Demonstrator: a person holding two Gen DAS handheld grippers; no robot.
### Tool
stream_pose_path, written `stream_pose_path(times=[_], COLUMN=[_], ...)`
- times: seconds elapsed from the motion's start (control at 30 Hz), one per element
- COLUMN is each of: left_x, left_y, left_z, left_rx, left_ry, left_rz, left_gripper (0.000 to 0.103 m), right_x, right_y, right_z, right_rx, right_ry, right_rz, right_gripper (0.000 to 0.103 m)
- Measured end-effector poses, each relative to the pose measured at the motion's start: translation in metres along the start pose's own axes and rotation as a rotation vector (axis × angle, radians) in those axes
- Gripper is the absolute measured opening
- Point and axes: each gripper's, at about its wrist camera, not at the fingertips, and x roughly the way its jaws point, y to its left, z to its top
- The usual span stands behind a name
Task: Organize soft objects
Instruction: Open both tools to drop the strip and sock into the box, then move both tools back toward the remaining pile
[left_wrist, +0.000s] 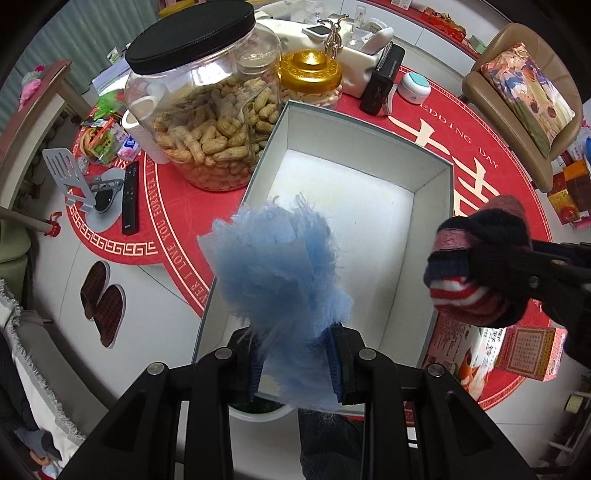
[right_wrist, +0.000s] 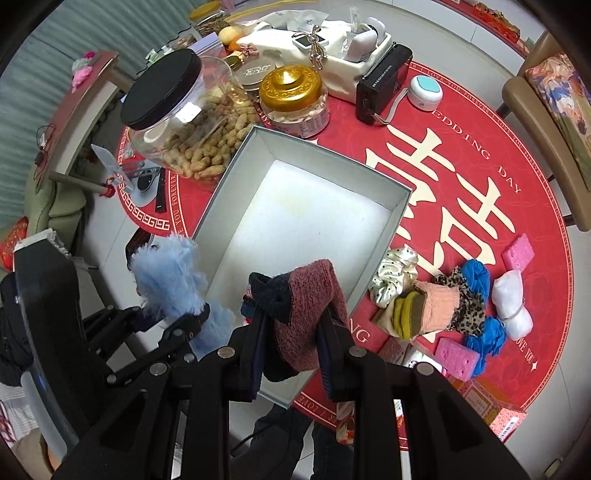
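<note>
An open grey box (left_wrist: 432, 199) (right_wrist: 400, 206) with a white bare floor stands on the red round mat. My left gripper (left_wrist: 297, 365) is shut on a fluffy light-blue cloth (left_wrist: 280, 258) (right_wrist: 166, 273) and hangs over the box's near left corner. My right gripper (right_wrist: 290, 350) is shut on a rolled knit sock bundle (right_wrist: 306, 314) (left_wrist: 476, 266), dark red, navy and striped, over the box's near right edge. A pile of soft items (right_wrist: 450, 299) lies on the mat right of the box: a dotted scrunchie, socks, blue and leopard cloth, white bundles, pink sponges.
A big peanut jar (left_wrist: 207, 107) with a black lid stands at the box's far left, a gold-lidded jar (left_wrist: 310, 74) behind it. A black radio (right_wrist: 384, 88), a remote (left_wrist: 130, 197) and small cartons (left_wrist: 528, 350) sit around. A chair (left_wrist: 517, 96) stands at the table's right.
</note>
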Motion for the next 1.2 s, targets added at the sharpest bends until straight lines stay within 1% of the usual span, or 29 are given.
stream_pose_path(times=[0.07, 0.1, 0.13, 0.17, 0.2, 0.23, 0.3, 0.33, 0.4, 0.43, 0.47, 0.5, 0.57, 0.6, 0.67, 0.73, 0.77, 0.8, 0.9, 0.93, 1.0, 1.07, 1.13, 1.2], left_x=[-0.002, -0.003, -0.005, -0.009, -0.015, -0.019, -0.031, -0.036, -0.048, -0.057, -0.072, -0.086, -0.117, -0.131, -0.164, -0.187, -0.201, -0.209, -0.235, -0.244, -0.255, -0.261, -0.263, -0.259], left_y=[0.001, 0.001, 0.002, 0.003, 0.005, 0.006, 0.008, 0.010, 0.014, 0.016, 0.017, 0.018, 0.019, 0.017, 0.008, -0.002, -0.010, -0.015, -0.030, -0.035, -0.039, -0.037, -0.034, -0.036], left_z=[0.001, 0.001, 0.001, 0.001, 0.000, 0.000, 0.001, 0.002, 0.004, 0.006, 0.008, 0.008, 0.009, 0.011, 0.017, 0.021, 0.023, 0.024, 0.023, 0.021, 0.018, 0.020, 0.024, 0.031], left_rx=[-0.002, -0.002, -0.005, -0.016, -0.033, -0.044, -0.063, -0.074, -0.108, -0.126, -0.152, -0.177, -0.223, -0.233, -0.249, -0.244, -0.249, -0.249, -0.236, -0.242, -0.260, -0.292, -0.304, -0.246], left_ry=[-0.029, -0.039, -0.056, -0.086, -0.128, -0.156, -0.218, -0.237, -0.274, -0.301, -0.347, -0.399, -0.530, -0.578, -0.667, -0.729, -0.760, -0.772, -0.835, -0.874, -0.933, -0.966, -0.984, -0.956], left_rz=[-0.019, -0.024, -0.032, -0.047, -0.064, -0.067, -0.085, -0.099, -0.119, -0.124, -0.125, -0.118, -0.134, -0.154, -0.184, -0.199, -0.190, -0.189, -0.239, -0.231, -0.184, -0.152, -0.151, -0.163], left_gripper=[0.030, 0.036, 0.040, 0.054, 0.060, 0.060, 0.060, 0.060, 0.061, 0.064, 0.080, 0.092, 0.096, 0.102, 0.102, 0.102, 0.102, 0.102, 0.102, 0.102, 0.102, 0.102, 0.102, 0.102], right_x=[0.004, 0.005, 0.006, 0.007, 0.006, 0.005, -0.002, -0.005, -0.013, -0.016, -0.019, -0.021, -0.022, -0.021, -0.018, -0.015, -0.014, -0.013, -0.015, -0.018, -0.021, -0.026, -0.028, -0.027], right_y=[0.000, -0.001, -0.001, -0.003, -0.004, -0.006, -0.008, -0.009, -0.015, -0.018, -0.024, -0.029, -0.036, -0.038, -0.036, -0.032, -0.030, -0.027, -0.021, -0.019, -0.015, -0.008, -0.002, -0.001], right_z=[0.003, 0.004, 0.005, 0.006, 0.006, 0.006, 0.005, 0.004, 0.001, -0.001, -0.004, -0.008, -0.015, -0.021, -0.029, -0.038, -0.040, -0.043, -0.051, -0.052, -0.053, -0.056, -0.061, -0.070], right_rx=[0.001, 0.010, 0.009, 0.012, 0.015, 0.018, 0.026, 0.031, 0.056, 0.077, 0.108, 0.139, 0.189, 0.203, 0.211, 0.220, 0.223, 0.229, 0.250, 0.258, 0.258, 0.243, 0.221, 0.203], right_ry=[-0.003, -0.008, -0.009, -0.011, -0.014, -0.019, -0.047, -0.058, -0.092, -0.105, -0.116, -0.121, -0.117, -0.110, -0.098, -0.085, -0.082, -0.077, -0.076, -0.081, -0.090, -0.101, -0.095, -0.082], right_rz=[0.000, -0.009, -0.017, -0.016, -0.008, -0.002, -0.009, -0.024, -0.070, -0.091, -0.110, -0.121, -0.121, -0.112, -0.105, -0.095, -0.086, -0.076, -0.056, -0.051, -0.052, -0.052, -0.049, -0.060], right_gripper=[0.029, 0.034, 0.047, 0.056, 0.074, 0.080, 0.082, 0.085, 0.086, 0.086, 0.086, 0.086, 0.086, 0.086, 0.086, 0.086, 0.086, 0.086, 0.086, 0.086, 0.086, 0.086, 0.086, 0.086])
